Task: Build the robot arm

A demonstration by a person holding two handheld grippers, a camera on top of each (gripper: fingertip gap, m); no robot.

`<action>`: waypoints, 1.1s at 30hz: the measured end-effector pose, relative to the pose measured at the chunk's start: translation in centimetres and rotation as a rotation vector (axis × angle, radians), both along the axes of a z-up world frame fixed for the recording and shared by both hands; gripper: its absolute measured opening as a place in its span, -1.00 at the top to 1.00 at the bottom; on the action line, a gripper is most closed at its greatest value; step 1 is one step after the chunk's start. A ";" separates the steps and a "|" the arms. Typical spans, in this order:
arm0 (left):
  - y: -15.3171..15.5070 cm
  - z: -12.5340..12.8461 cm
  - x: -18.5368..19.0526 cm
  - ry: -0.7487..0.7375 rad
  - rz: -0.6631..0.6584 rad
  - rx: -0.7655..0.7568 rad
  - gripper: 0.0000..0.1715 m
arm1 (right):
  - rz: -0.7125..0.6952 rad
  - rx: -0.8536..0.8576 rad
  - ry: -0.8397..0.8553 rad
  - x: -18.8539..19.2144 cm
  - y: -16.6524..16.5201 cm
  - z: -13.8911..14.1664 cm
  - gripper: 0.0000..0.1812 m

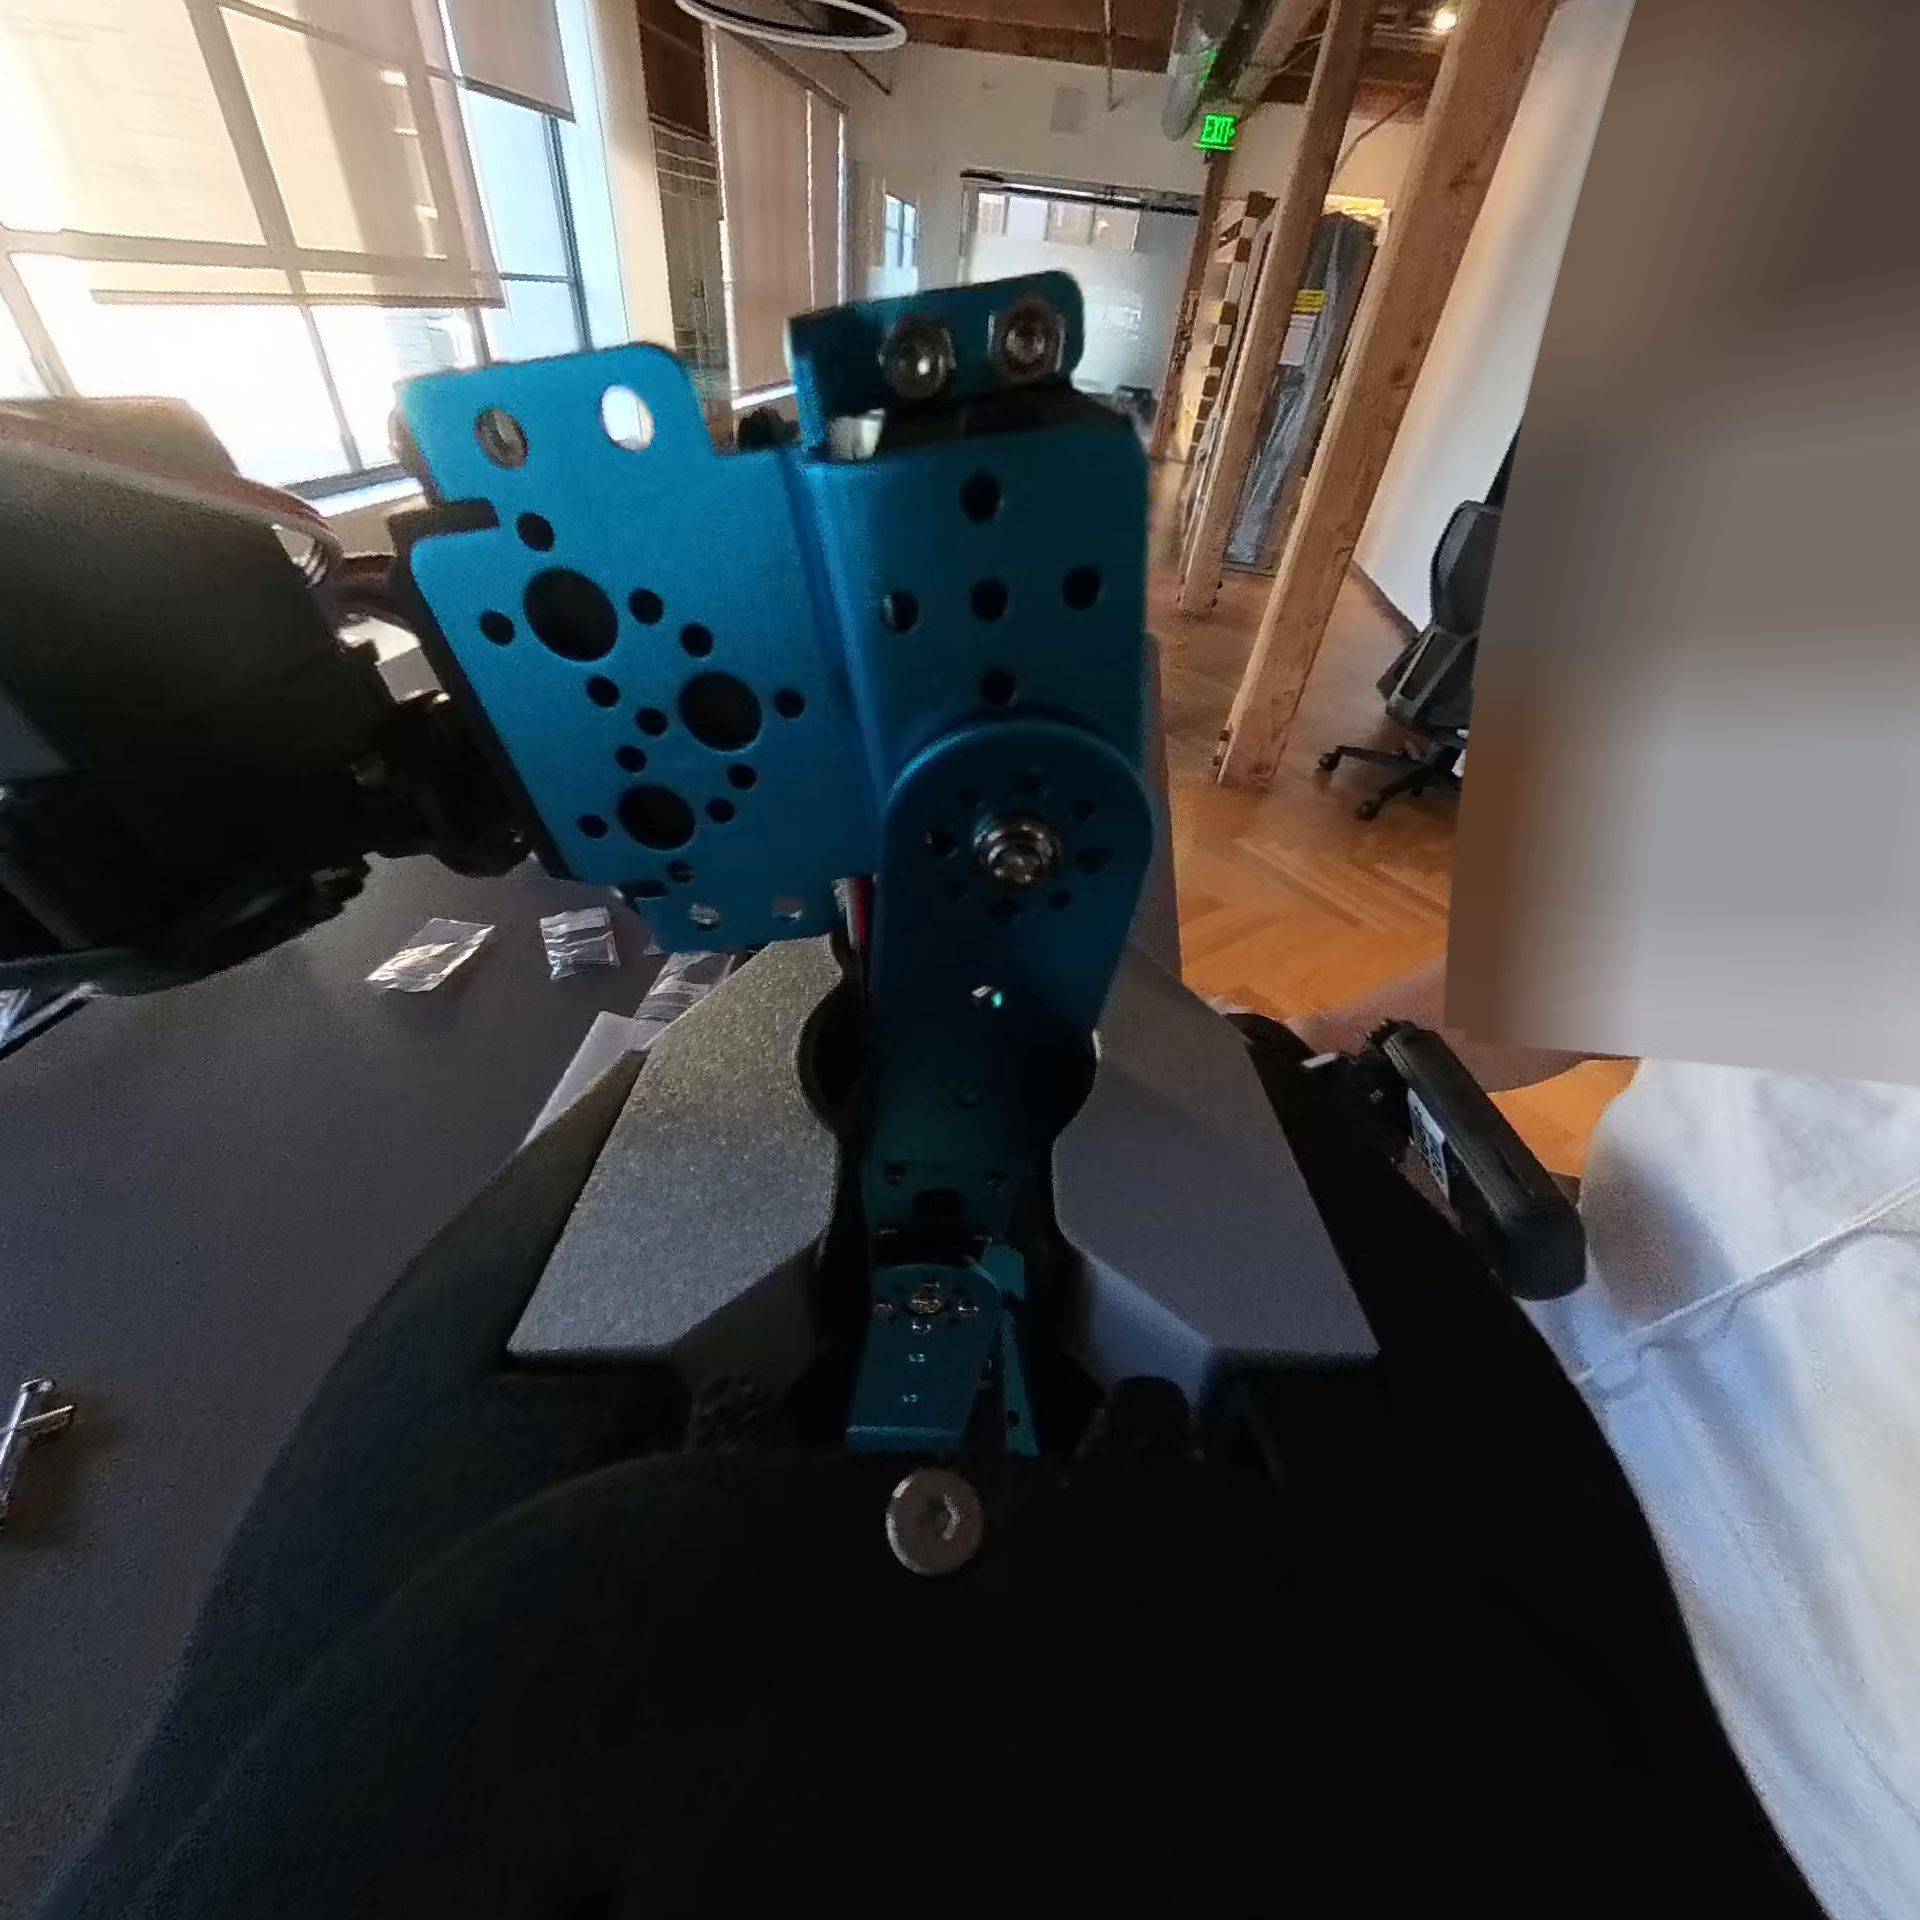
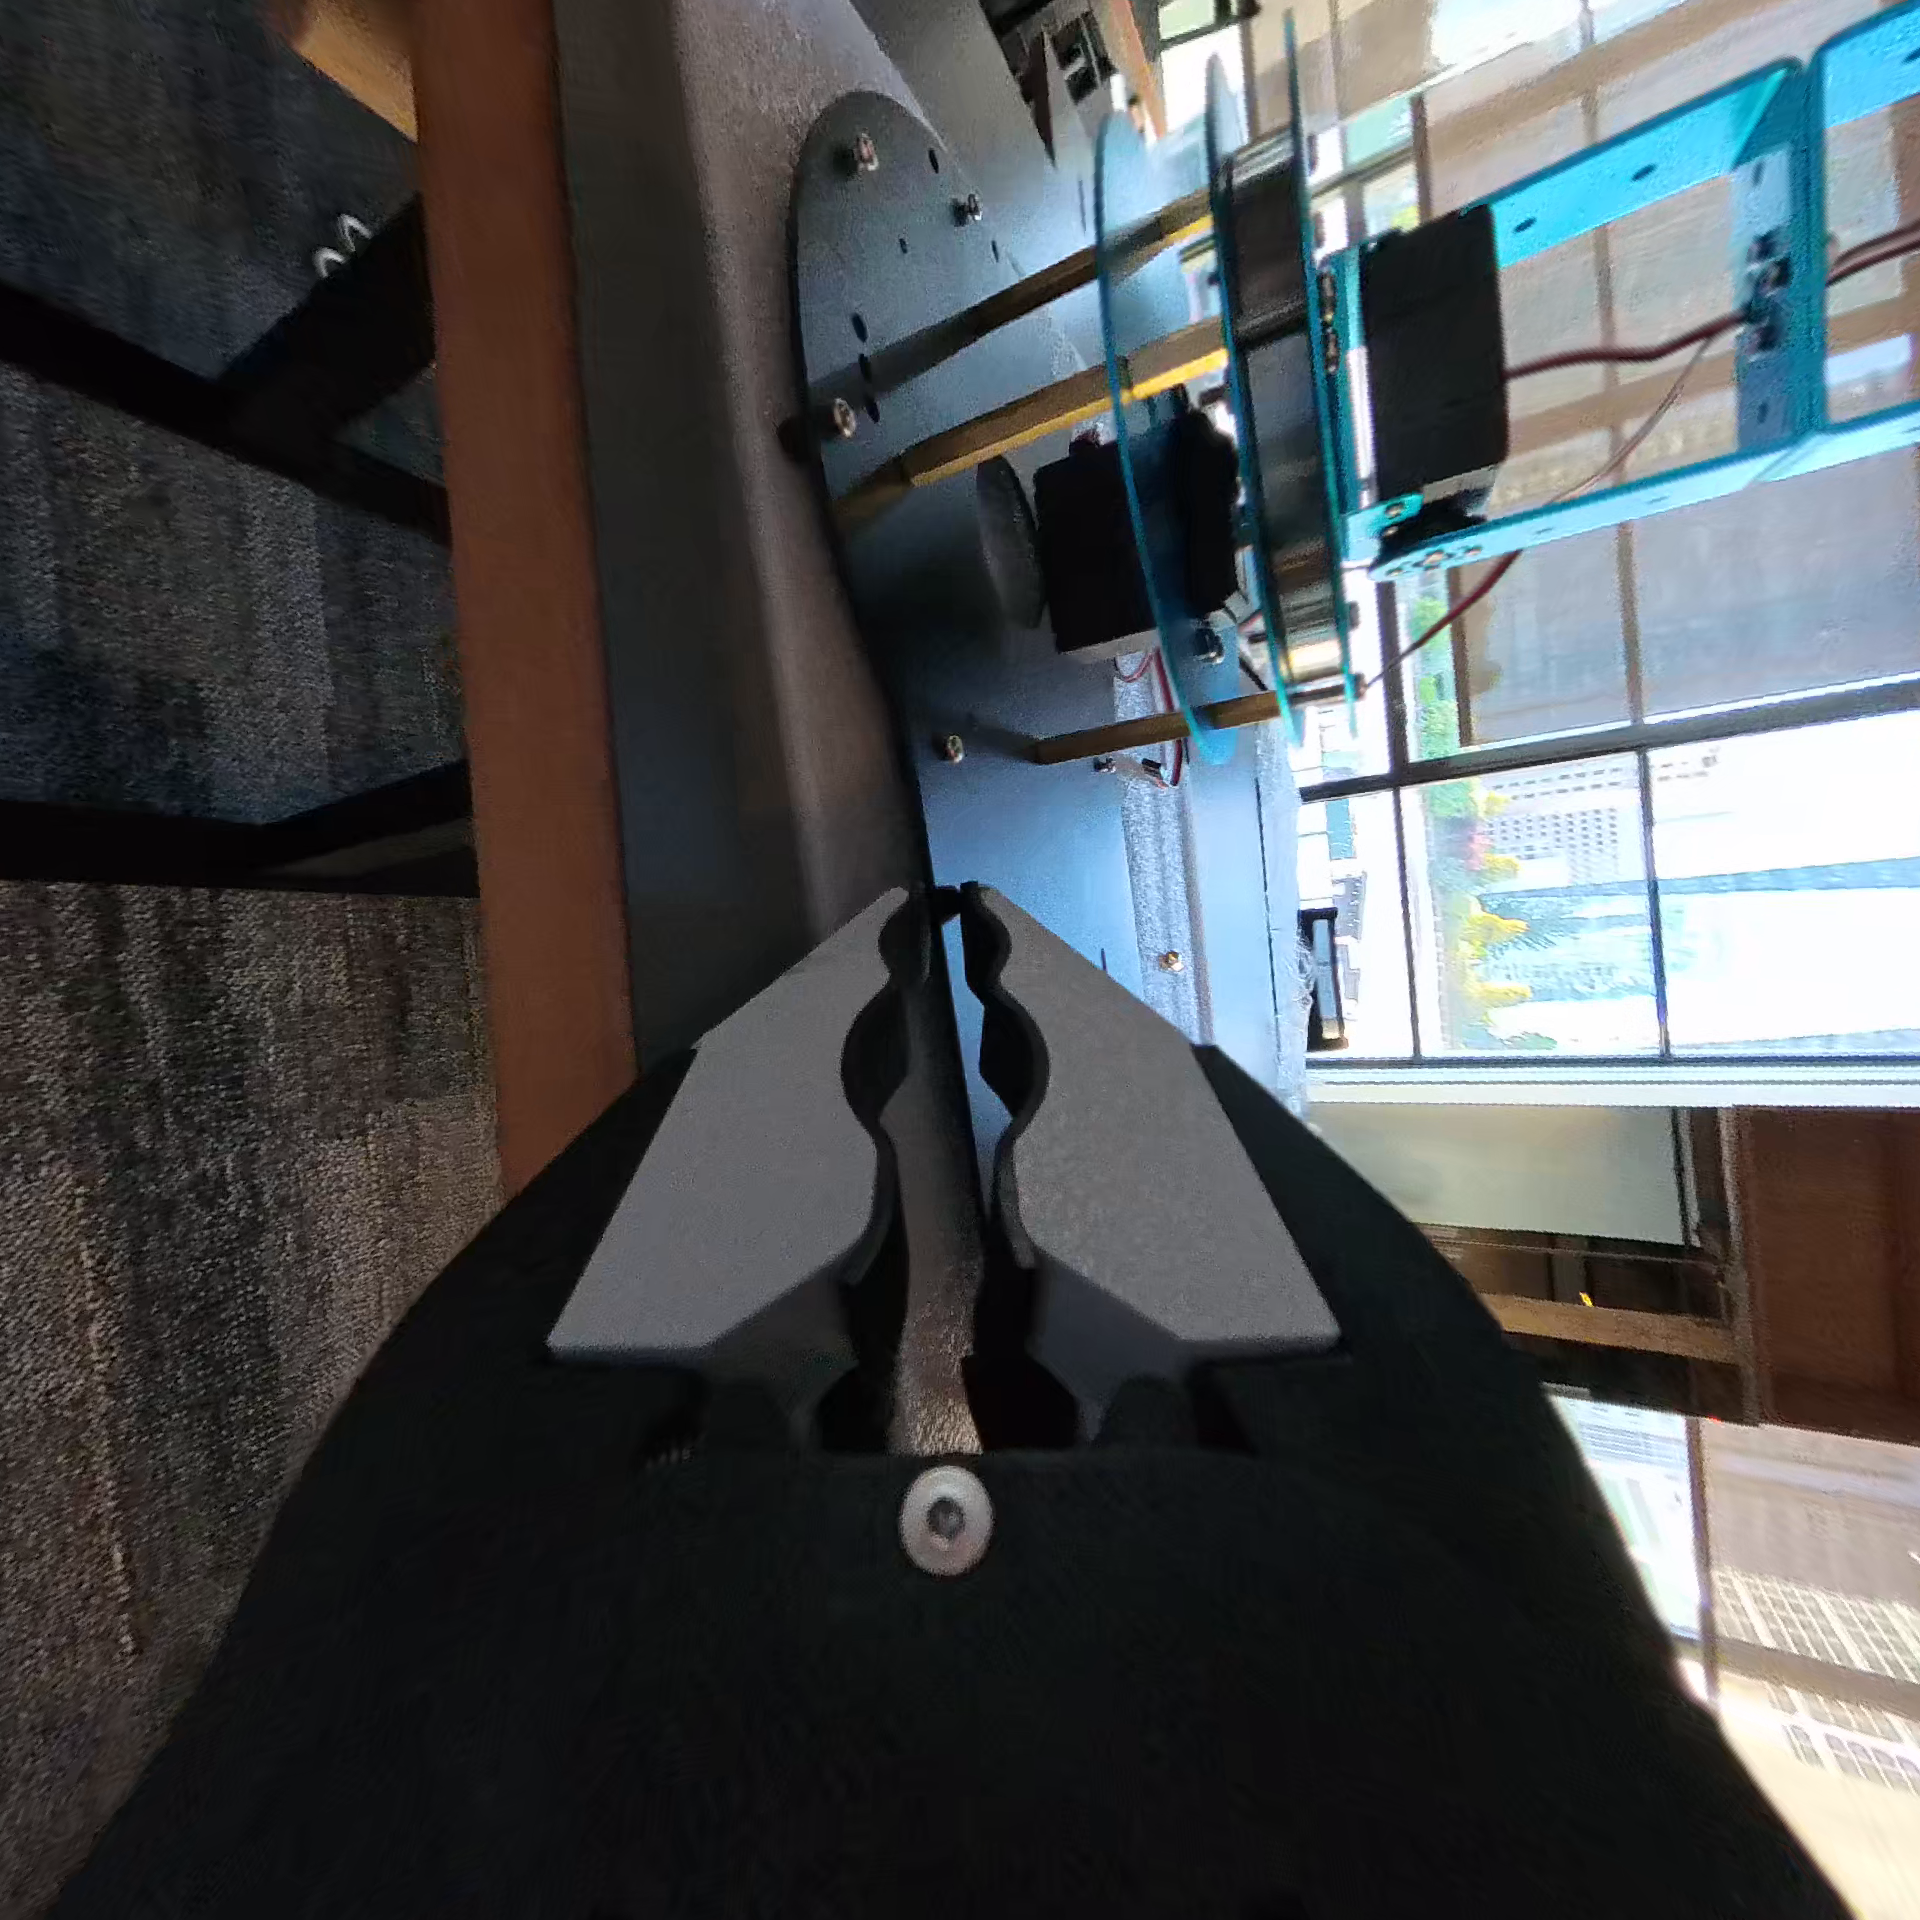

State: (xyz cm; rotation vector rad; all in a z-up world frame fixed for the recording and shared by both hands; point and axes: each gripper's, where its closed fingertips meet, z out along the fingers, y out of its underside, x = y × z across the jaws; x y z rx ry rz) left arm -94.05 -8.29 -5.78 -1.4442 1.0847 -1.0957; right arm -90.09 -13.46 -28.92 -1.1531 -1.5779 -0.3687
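My left gripper (image 1: 966,987) is shut on a blue metal servo-bracket arm (image 1: 997,831) and holds it upright between its grey fingers (image 1: 686,1164). A blue perforated plate (image 1: 623,675) is joined to the arm's upper left. A black device (image 1: 177,686), apparently the other gripper, reaches the plate from the left. My right gripper (image 2: 940,899) is turned sideways, shut on a thin silver metal tool (image 2: 935,1195) lying along its fingers. Ahead of it stands a kit base (image 2: 883,239) with brass standoffs (image 2: 1039,416), blue clear discs (image 2: 1132,416), a black servo (image 2: 1434,353) and a blue frame (image 2: 1621,197).
The dark grey table (image 1: 208,1143) carries small clear bags of hardware (image 1: 426,951) and a metal part (image 1: 26,1434) at the left edge. A person in white (image 1: 1766,1403) stands close on the right, beside a black handle (image 1: 1486,1174). Wooden posts (image 1: 1351,416) and an office chair (image 1: 1434,665) stand behind.
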 end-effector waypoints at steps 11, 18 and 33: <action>2.2 0.3 -0.2 -0.004 0.013 -0.070 0.69 | -0.004 0.065 0.055 0.1 0.3 1.1 0.99; 4.2 0.3 0.3 0.008 0.023 -0.130 0.69 | -0.019 0.169 0.075 0.3 1.0 2.3 0.80; 2.6 0.3 -0.3 -0.016 0.034 -0.027 0.70 | 0.047 0.121 0.040 -0.1 0.9 1.1 0.99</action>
